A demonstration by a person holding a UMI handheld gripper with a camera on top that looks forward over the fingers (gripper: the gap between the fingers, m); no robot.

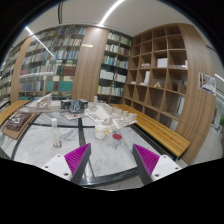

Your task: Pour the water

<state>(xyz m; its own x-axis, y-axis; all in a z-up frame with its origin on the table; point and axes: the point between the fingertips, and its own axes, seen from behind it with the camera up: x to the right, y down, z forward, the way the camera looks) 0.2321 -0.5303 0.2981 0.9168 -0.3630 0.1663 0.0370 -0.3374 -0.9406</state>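
My gripper (112,158) is open above the near part of a pale marble-look table (100,150), and nothing stands between its magenta pads (76,160). Ahead and to the left stands a clear upright vessel (55,131) with a pinkish base. Just beyond the fingers a small red object (117,137) lies on the tabletop. Farther back is a cluster of pale containers (102,116) and a dark object (68,105). I cannot tell whether any of them holds water.
A brown tray (17,123) sits at the table's left side. A wooden bench (152,129) runs along the right, below a tall cubby shelf (160,70). Bookshelves (55,60) line the back wall.
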